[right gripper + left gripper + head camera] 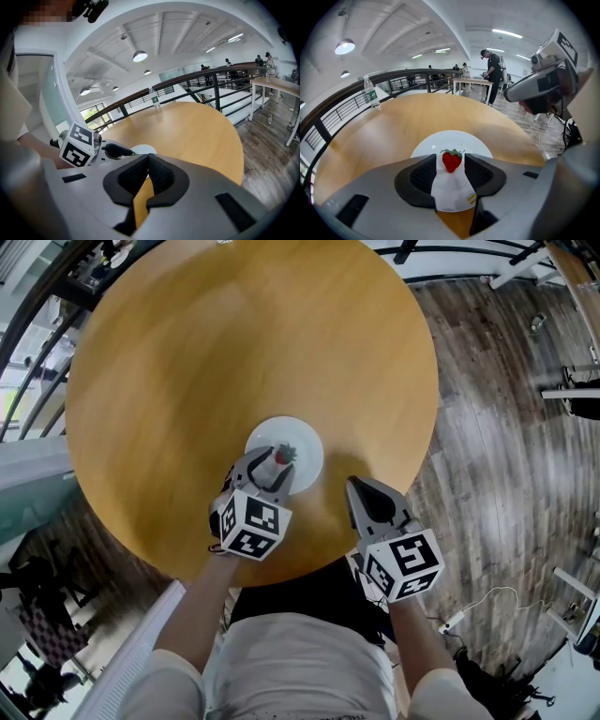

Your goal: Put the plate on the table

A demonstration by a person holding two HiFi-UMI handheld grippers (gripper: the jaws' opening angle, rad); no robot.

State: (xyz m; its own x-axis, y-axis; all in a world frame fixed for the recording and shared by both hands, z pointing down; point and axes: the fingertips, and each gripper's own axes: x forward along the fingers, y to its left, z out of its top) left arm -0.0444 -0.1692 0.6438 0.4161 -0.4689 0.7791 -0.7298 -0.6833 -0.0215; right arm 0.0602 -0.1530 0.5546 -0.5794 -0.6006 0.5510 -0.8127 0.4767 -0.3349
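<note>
A white plate (pixel 306 441) (pixel 454 139) lies flat on the round wooden table (pixel 234 343), near its front edge. A red strawberry (pixel 284 455) (pixel 452 160) sits on the plate's near part. My left gripper (pixel 273 461) (pixel 451 157) reaches over the plate's near rim. Its jaws stand open on either side of the strawberry, with a thin gap on each side. My right gripper (pixel 352 486) (pixel 148 157) hovers to the right of the plate over bare table, shut with nothing in it. In the right gripper view the plate (pixel 143 149) shows just behind the left gripper (pixel 114 151).
A water bottle (pixel 371 93) (pixel 153 99) stands at the table's far edge by a dark railing (pixel 347 105). Plank floor (pixel 506 427) lies to the right, with a white cable (pixel 478 601) on it. People (pixel 492 70) stand at a distant table.
</note>
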